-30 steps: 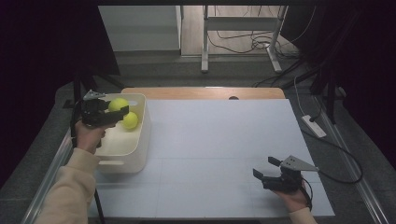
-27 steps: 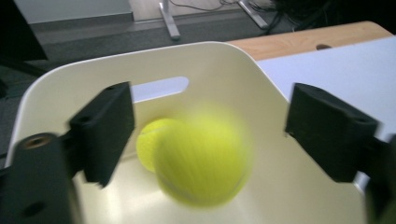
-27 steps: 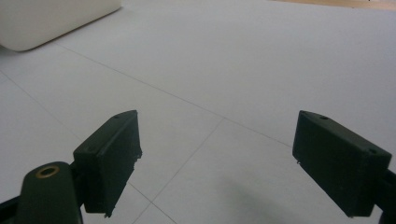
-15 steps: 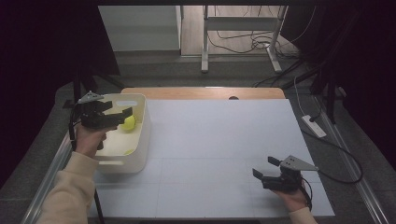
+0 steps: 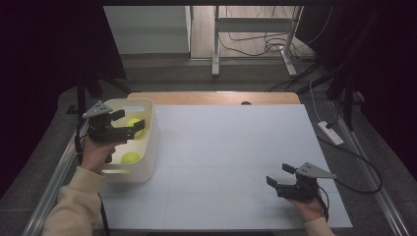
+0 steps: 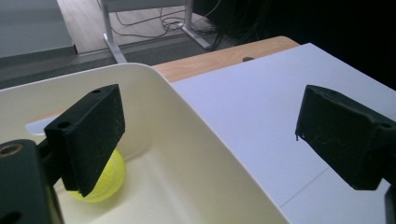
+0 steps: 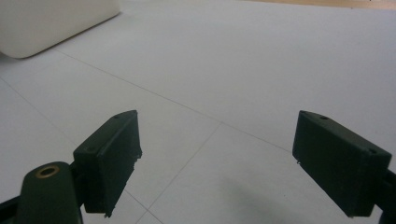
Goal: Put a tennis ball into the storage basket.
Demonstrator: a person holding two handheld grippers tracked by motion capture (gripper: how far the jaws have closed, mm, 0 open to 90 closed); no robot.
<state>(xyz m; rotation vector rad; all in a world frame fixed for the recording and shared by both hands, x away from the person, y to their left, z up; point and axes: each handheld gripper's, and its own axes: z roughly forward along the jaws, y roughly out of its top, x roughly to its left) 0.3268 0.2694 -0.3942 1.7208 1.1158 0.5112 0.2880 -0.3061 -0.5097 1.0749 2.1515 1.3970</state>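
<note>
Two balls now lie in the bin (image 5: 147, 147), both loose on its floor: one ball (image 5: 134, 124) toward the far end, the near ball (image 5: 131, 158) closer to the person. A second ago the left gripper (image 5: 129, 124) held a ball over the bin, beside the one already inside; half a second ago the jaws were parting and the ball was dropping out. Now the jaws stand spread, having just been opening, and nothing sits between them. In the left gripper view the far ball (image 6: 105, 179) peeks out behind the left jaw, down on the bin floor, apart from the pads. The gripper has also drifted a little toward the bin's near-left side and hovers above its rim

Right gripper (image 5: 281, 175) rests well to the right of the bin, near the table's (image 5: 236, 147) front edge, in the same spot as a second ago; its jaws are spread and empty, with bare white table ahead of them and a corner of the bin (image 7: 51, 23) at the far left of its view

By my reading, the drop is done: this ball is delivered and released cleanly. No other ball shows on the table outside the bin, so the left hand seems free to withdraw, and the job looks at or close to its end
</note>
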